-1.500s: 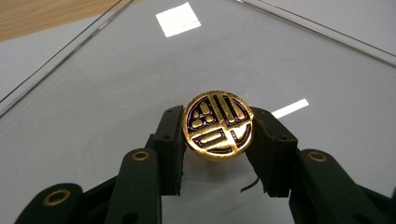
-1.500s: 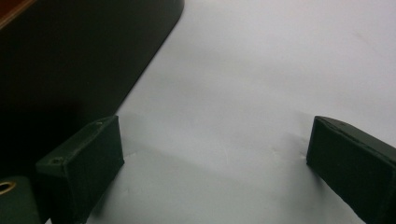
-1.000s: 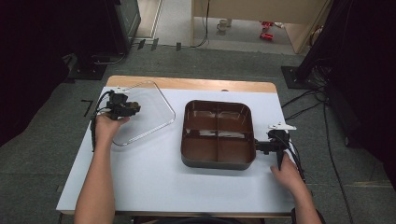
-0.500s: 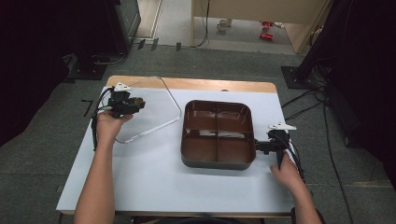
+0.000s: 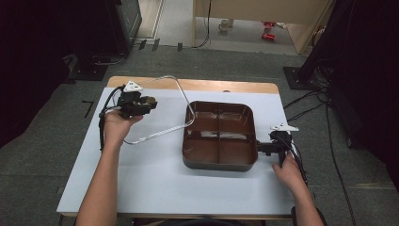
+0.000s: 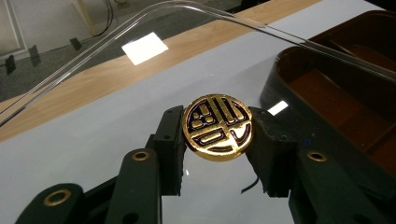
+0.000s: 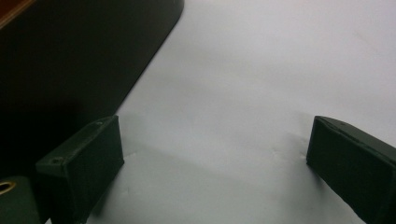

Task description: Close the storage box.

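Note:
My left gripper is shut on the round gold knob of a clear plastic lid. The lid hangs tilted above the table's left half, its right corner close to the brown tray's left rim. The gold knob sits between the black pads, and the lid spreads out beyond my left gripper. The brown tray with several compartments stands at the centre right. My right gripper rests low beside its right wall. In the right gripper view the right gripper is open over bare table.
The white table top has a wooden strip along its far edge. The tray's dark wall lies left of the right jaws. Cables and dark equipment lie on the floor beyond the table.
My left gripper has risen and shifted toward the tray with the lid, which now tilts steeper off the table. The right gripper and the tray have not moved.

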A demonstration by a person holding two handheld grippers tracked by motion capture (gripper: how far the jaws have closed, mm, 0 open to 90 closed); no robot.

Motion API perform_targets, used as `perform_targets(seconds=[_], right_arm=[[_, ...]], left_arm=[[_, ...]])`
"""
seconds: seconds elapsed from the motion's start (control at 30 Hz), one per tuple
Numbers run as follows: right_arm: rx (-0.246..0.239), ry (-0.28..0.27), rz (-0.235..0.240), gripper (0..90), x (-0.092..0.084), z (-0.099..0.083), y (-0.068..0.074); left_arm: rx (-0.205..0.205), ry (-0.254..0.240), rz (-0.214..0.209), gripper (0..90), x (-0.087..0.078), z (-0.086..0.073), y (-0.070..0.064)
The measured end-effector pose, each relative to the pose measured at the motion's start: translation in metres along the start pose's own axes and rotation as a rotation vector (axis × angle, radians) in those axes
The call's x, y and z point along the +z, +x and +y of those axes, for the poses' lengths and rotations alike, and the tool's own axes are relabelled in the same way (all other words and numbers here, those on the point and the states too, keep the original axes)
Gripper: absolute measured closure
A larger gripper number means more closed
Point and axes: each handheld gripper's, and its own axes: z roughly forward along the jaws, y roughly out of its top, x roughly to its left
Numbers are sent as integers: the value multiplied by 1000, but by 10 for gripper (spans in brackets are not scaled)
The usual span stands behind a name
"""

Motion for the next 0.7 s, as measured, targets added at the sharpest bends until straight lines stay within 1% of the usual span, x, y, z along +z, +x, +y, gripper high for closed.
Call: perform_targets(seconds=[0.03, 0.07, 0.1, 0.13, 0.17, 0.2, 0.23, 0.27, 0.3, 0.33, 0.43, 0.47, 0.5, 0.57, 0.7], right_arm=[[0, 0, 0, 30, 0, 0, 0], [0, 0, 0, 30, 0, 0, 0], [0, 0, 0, 30, 0, 0, 0], [-1, 0, 0, 30, 0, 0, 0], [-1, 1, 0, 30, 0, 0, 0], [-1, 1, 0, 30, 0, 0, 0], [-2, 0, 0, 30, 0, 0, 0], [-1, 1, 0, 30, 0, 0, 0], [-1, 1, 0, 30, 0, 0, 0], [-1, 0, 0, 30, 0, 0, 0], [1, 2, 1, 30, 0, 0, 0], [-1, 1, 0, 30, 0, 0, 0], [-1, 1, 0, 30, 0, 0, 0], [-1, 0, 1, 30, 0, 0, 0], [-1, 0, 1, 30, 0, 0, 0]], left_arm=[[4, -11, -22, 593, -1, 3, -7], [7, -10, -30, 594, -1, 5, -10], [7, -10, -30, 594, -1, 5, -10], [14, -9, -36, 593, -1, 6, -14], [24, -9, -46, 594, -1, 10, -22], [24, -9, -46, 593, -1, 10, -22], [33, -8, -50, 593, -1, 11, -26], [47, -13, -68, 594, -1, 14, -34], [55, -13, -77, 594, -1, 15, -38], [55, -13, -77, 594, -1, 15, -38], [75, -15, -98, 593, 2, 17, -50], [89, -15, -102, 593, 5, 18, -58], [89, -15, -102, 594, 5, 18, -58], [97, -19, -107, 594, 8, 18, -64], [97, -13, -141, 593, 15, 19, -76]])
